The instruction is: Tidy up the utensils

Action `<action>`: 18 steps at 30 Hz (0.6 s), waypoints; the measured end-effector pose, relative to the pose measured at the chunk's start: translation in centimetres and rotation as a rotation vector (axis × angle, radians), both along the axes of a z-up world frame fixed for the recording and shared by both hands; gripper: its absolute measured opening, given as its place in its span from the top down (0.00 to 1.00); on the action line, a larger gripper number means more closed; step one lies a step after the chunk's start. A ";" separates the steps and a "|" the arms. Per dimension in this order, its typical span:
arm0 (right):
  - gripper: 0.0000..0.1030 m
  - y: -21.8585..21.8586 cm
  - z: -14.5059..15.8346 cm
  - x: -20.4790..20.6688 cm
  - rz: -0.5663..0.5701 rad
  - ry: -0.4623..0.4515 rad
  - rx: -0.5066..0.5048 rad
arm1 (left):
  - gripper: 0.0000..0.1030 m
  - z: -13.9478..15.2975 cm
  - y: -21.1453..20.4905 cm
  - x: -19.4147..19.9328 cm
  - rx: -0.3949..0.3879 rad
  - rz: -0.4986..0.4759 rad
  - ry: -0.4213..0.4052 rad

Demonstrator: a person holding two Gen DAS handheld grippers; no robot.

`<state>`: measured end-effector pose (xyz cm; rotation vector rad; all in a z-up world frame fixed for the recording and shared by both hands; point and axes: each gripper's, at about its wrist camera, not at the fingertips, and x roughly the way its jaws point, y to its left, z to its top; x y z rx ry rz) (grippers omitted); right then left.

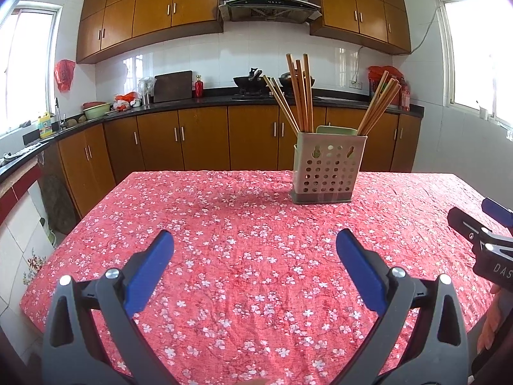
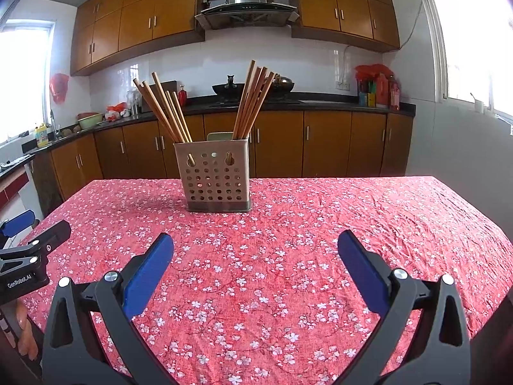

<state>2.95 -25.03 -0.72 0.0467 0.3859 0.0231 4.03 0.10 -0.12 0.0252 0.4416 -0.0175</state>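
A beige perforated utensil holder (image 1: pixel 327 171) (image 2: pixel 215 176) stands on the far part of the red floral tablecloth (image 1: pixel 240 256) (image 2: pixel 288 240). Wooden chopsticks (image 1: pixel 299 93) (image 2: pixel 163 110) stick up from its left side and another bundle (image 1: pixel 380 106) (image 2: pixel 253 99) leans right. My left gripper (image 1: pixel 255 240) hangs open over the near cloth, nothing between its blue pads. My right gripper (image 2: pixel 256 243) is likewise open and empty, well short of the holder. Each gripper shows at the edge of the other's view: the right one (image 1: pixel 481 221), the left one (image 2: pixel 35 227).
A dark kitchen counter (image 1: pixel 192 101) with brown cabinets runs behind the table, carrying a wok (image 1: pixel 250 81), a cutting board (image 1: pixel 173 86), bottles and bowls. A range hood (image 1: pixel 269 3) hangs above. Windows sit at both sides. The table's left edge drops to the tiled floor.
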 end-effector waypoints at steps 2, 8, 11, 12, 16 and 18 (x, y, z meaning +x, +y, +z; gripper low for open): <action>0.02 0.0 0.0 0.0 0.000 0.000 0.000 | 0.04 0.0 -0.1 0.0 0.000 0.000 0.002; 0.02 0.0 0.0 0.0 0.000 0.001 -0.001 | 0.04 -0.1 -0.1 0.0 -0.002 0.000 0.002; 0.02 0.0 0.0 0.0 0.000 0.001 0.001 | 0.04 -0.1 -0.1 0.0 -0.004 0.001 0.004; 0.02 0.0 0.0 0.0 0.000 0.001 0.001 | 0.04 -0.1 -0.1 0.1 -0.003 0.001 0.003; 0.02 0.0 0.0 0.0 0.001 0.001 0.000 | 0.04 -0.1 -0.1 0.1 -0.004 0.001 0.003; 0.02 0.0 0.0 0.0 0.000 0.001 0.001 | 0.04 -0.1 -0.1 0.1 -0.004 0.000 0.003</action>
